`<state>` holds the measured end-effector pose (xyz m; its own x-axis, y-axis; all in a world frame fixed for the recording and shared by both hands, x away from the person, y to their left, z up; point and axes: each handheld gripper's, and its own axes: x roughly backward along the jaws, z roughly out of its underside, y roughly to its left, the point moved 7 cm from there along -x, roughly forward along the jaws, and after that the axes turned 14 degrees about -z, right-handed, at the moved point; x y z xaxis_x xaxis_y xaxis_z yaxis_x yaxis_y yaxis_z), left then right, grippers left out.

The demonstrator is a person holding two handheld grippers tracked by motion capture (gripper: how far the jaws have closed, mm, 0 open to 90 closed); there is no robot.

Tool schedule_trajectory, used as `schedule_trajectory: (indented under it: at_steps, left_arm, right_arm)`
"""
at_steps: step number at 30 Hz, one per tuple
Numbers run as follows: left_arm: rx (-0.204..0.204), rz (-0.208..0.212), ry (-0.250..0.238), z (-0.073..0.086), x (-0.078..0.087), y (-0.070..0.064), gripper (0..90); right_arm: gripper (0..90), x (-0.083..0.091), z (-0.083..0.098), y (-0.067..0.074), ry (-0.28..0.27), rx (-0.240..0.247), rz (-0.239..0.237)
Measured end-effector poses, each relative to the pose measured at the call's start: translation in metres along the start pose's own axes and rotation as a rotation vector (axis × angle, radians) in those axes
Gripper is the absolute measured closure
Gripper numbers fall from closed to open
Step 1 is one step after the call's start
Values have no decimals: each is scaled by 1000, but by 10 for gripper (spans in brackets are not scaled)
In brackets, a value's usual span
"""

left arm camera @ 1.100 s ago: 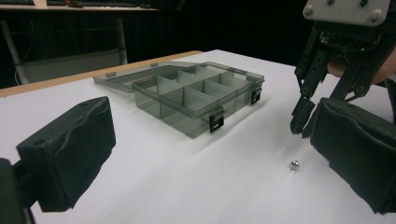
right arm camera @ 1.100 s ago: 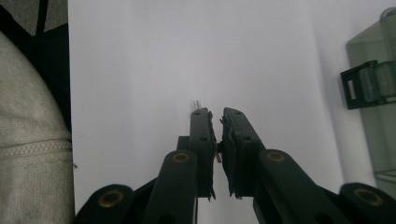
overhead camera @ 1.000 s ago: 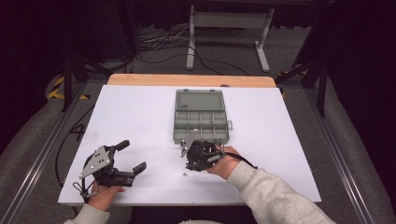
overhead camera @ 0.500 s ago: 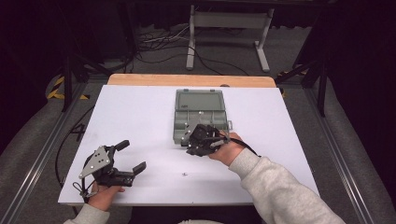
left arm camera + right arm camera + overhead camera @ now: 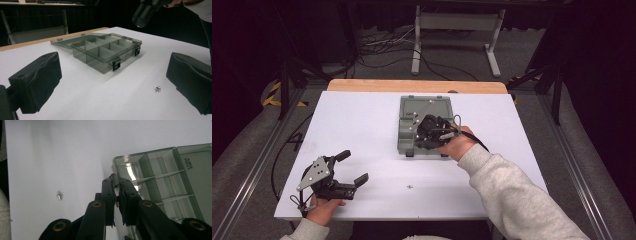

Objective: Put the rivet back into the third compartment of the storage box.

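A: Layout? Big to small.

B: White surface [image 5: 362, 125]. Grey see-through compartment box [image 5: 424, 107] sits mid-surface, lid flat open behind it, dividers visible, two black latches on the near wall.

A: Tools?

B: Right tool [image 5: 428, 135] hangs over the box's front compartments, hand behind it. Jaws nearly together. The right gripper view shows a tiny metal part [image 5: 116, 202] pinched between the pads, above the box's front corner.

A: Left one?

B: Left tool [image 5: 349, 167] is at the near-left of the surface, jaws wide, nothing between them. It points toward the box, well apart from it.

A: Anything loose?

B: One small metal pin [image 5: 410, 187] lying on the bare surface, between the left tool and the box, touching neither.
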<state>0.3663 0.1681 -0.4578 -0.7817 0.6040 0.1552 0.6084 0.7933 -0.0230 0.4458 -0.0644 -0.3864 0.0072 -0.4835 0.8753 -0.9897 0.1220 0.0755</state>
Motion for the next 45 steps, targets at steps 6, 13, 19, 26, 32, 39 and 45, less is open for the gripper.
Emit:
schedule_trajectory:
  at_steps: [6, 13, 19, 26, 32, 39, 45]
  left_arm:
    - [-1, 1, 2, 0, 0, 0, 4]
    - [-1, 0, 0, 0, 0, 0, 4]
    - [1, 0, 2, 0, 0, 0, 4]
    - [-2, -1, 2, 0, 0, 0, 4]
    - [-2, 0, 3, 1, 0, 1, 4]
    - [-2, 0, 4, 1, 0, 1, 4]
    - [1, 0, 2, 1, 0, 1, 4]
  right_arm:
    - [824, 8, -1, -16, -7, -29, 21]
    - [824, 14, -3, -36, -16, -58, 45]
    - [824, 16, -1, -54, -15, -94, 68]
    - [824, 17, 4, -79, -33, -145, 99]
    - [824, 10, 14, -100, -23, -194, 114]
    - [824, -3, 28, -118, -12, -245, 115]
    - [824, -11, 37, -126, 2, -272, 113]
